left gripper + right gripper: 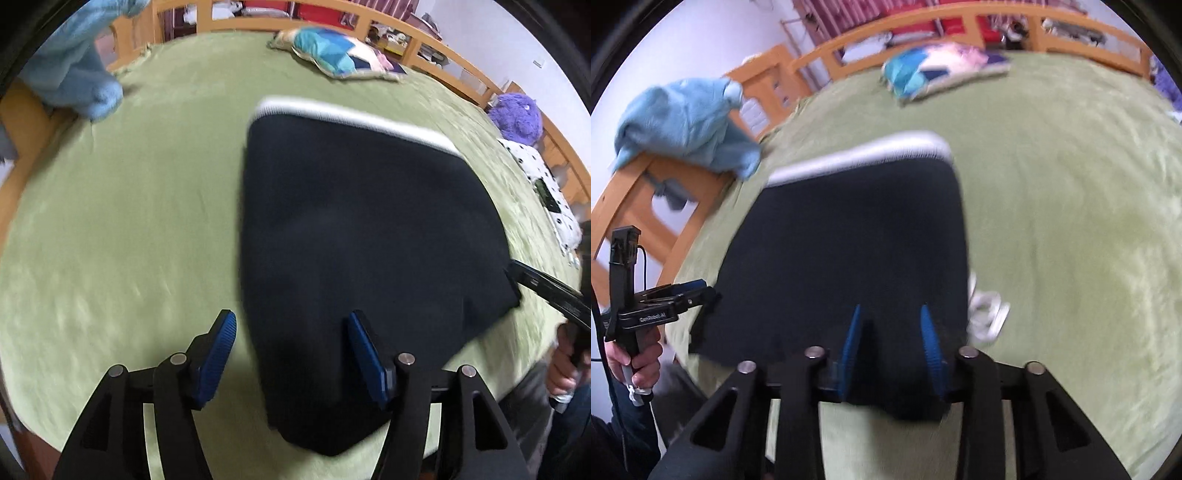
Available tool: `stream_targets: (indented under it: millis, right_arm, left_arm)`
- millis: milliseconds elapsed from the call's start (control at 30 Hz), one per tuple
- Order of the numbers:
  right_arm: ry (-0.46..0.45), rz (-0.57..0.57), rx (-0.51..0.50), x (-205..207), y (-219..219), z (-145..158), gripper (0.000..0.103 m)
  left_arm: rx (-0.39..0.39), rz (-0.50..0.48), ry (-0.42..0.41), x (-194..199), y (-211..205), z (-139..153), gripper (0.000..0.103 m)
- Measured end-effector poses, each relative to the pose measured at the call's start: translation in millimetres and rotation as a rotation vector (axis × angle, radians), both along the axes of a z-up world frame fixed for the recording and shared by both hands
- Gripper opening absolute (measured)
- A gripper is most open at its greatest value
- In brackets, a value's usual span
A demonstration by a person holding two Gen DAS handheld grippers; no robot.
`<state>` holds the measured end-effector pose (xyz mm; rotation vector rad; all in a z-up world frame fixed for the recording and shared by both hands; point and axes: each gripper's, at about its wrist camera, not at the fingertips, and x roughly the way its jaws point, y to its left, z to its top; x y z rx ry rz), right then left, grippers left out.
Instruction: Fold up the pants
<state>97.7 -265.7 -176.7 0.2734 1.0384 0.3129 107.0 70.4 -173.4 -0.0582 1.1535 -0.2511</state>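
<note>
Dark navy pants [362, 229] with a white waistband [354, 118] lie on a green bedspread [129, 221]. My left gripper [290, 343] is open; its blue pads straddle the near left edge of the pants. In the right wrist view the pants [857, 251] lie ahead, with the waistband [864, 155] at the far end. My right gripper [892, 339] is part open with pants fabric between its blue pads at the near hem. The left gripper [698, 290] shows at the pants' left corner. The right gripper's black fingers [535, 280] reach the pants' right corner in the left wrist view.
A light blue towel [690, 122] hangs on the wooden bed rail [657, 206]. A patterned pillow [340, 55] lies at the far side. A purple plush [517, 114] and a spotted white cloth [543, 184] sit at the right. A white drawstring [988, 314] lies beside the pants.
</note>
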Motion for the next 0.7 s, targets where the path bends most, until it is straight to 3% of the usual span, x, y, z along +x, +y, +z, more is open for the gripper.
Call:
stream_targets:
  millis: [67,200,333,433,567,700]
  right_arm:
    - [0.014,-0.011,-0.012,-8,0,-15,0.030]
    - [0.048,-0.034,0.004,-10,-6,-30,0.027]
    - [0.070,-0.006,-0.038,-10,-2,-28,0.027]
    - [0.043,0.034,-0.036,-8,-6,-2,0.026]
    - [-0.086,0.023,-0.027,20,-11,34,0.026]
    - [-0.116,-0.002,-0.051,73,-4,36,0.021]
  left_arm:
    - [-0.023,0.000,0.040,-7,0,-13,0.063]
    - [0.015,-0.025,0.065,-14,-9,-27,0.071]
    - [-0.008,-0.041,0.088,-2,-4,-14,0.069]
    - [0.015,-0.046,-0.010,9,2,16,0.069]
    - [0.018,-0.027,-0.100,56,3,50,0.069]
    - [-0.007,-0.002,-0.149,96,-6,58,0.068]
